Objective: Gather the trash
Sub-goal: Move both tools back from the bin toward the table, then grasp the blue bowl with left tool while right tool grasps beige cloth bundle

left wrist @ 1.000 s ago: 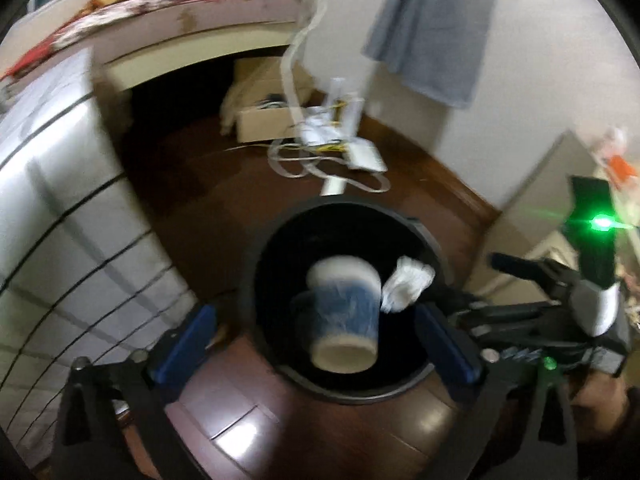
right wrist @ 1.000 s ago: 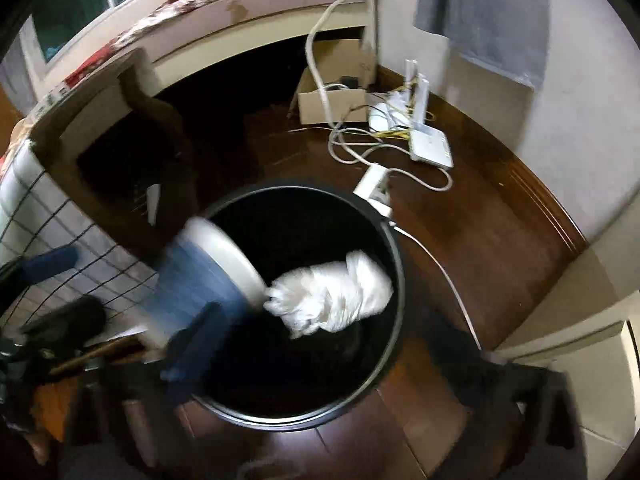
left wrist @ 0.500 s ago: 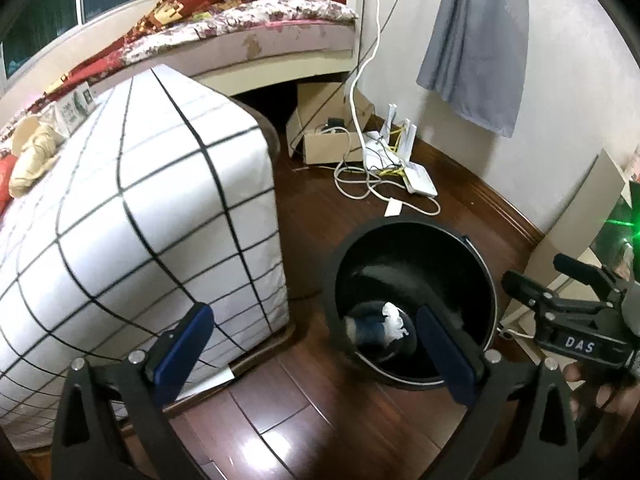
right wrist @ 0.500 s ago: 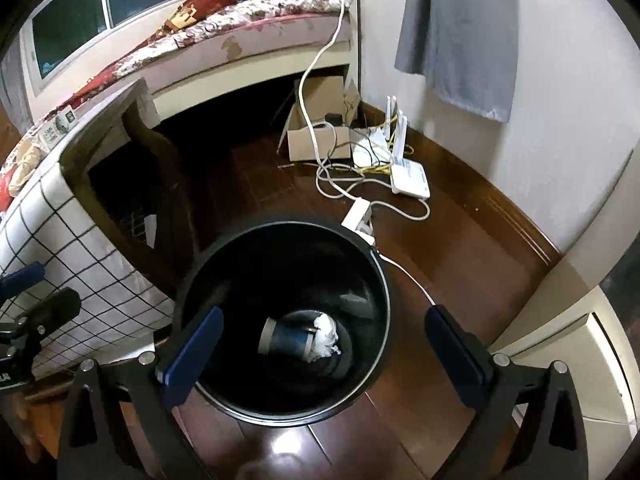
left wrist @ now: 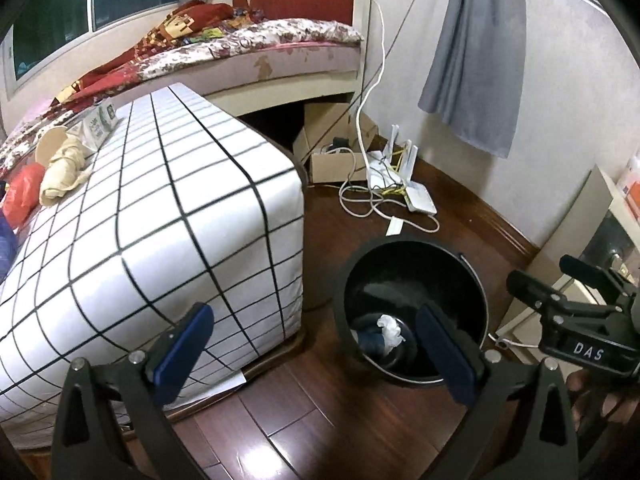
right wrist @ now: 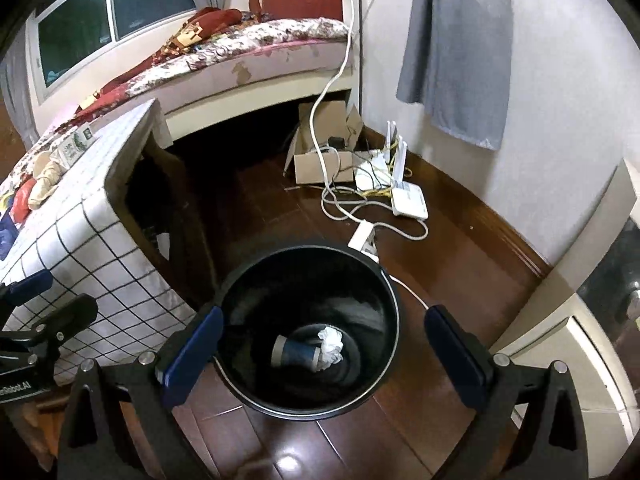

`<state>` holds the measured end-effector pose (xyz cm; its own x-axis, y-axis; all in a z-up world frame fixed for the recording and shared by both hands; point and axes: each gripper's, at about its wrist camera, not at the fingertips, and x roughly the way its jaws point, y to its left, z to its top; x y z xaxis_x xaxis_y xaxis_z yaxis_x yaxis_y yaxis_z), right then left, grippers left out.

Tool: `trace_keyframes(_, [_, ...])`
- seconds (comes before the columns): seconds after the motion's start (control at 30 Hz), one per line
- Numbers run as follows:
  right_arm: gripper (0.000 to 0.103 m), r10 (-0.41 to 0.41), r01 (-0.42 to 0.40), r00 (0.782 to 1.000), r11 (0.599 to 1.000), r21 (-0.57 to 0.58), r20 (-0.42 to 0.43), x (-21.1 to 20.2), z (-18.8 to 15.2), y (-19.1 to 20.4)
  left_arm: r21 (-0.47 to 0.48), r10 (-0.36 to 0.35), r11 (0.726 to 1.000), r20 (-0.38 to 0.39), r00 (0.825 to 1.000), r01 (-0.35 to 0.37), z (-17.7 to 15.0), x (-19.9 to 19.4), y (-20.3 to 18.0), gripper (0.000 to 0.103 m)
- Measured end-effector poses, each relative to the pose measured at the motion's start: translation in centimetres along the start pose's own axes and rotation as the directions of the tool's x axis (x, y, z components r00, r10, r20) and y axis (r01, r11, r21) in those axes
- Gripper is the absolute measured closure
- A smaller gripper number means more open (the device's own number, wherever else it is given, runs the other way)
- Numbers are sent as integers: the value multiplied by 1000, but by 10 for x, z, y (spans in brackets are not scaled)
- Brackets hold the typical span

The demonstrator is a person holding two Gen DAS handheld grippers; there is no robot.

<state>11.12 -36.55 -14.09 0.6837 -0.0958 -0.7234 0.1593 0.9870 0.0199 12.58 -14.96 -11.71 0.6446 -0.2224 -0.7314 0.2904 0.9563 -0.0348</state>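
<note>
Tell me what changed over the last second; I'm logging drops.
The blue cup and crumpled tissue fell from mid-air to the bin bottom. Both claws, left and right, drew back upward, open. The bin stayed put.

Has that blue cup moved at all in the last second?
Yes. A second ago the blue cup was up at the rim of the black bin, falling. Now it lies on its side at the bottom, beside the crumpled tissue.
</note>
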Motion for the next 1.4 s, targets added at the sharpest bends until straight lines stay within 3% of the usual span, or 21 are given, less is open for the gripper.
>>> trace_keyframes(0.5, [1, 15, -11, 997, 998, -59, 71, -38, 24, 49, -83, 73, 994, 82, 994, -66, 4, -41, 53, 1])
trace_keyframes(0.73, [1, 87, -74, 991, 989, -128, 105, -50, 39, 100, -164, 150, 978, 118, 982, -129, -2, -65, 98, 1])
trace_keyframes(0.93, [1, 184, -157, 977, 964, -213, 112, -53, 48, 158, -251, 264, 941, 121, 957, -228, -15, -84, 152, 1])
trace_keyframes(1.1, [1, 293, -258, 952, 924, -281, 87, -44, 57, 215, -344, 370, 883, 95, 924, -319, -22, -90, 212, 1])
trace_keyframes(1.2, [1, 299, -273, 954, 906, -323, 31, -33, 64, 250, -378, 411, 855, 78, 908, -355, -21, -85, 238, 1])
trace_keyframes(1.4, [1, 326, -309, 945, 888, -340, -8, -10, 81, 289, -432, 416, 827, 40, 908, -360, -6, -56, 274, 1])
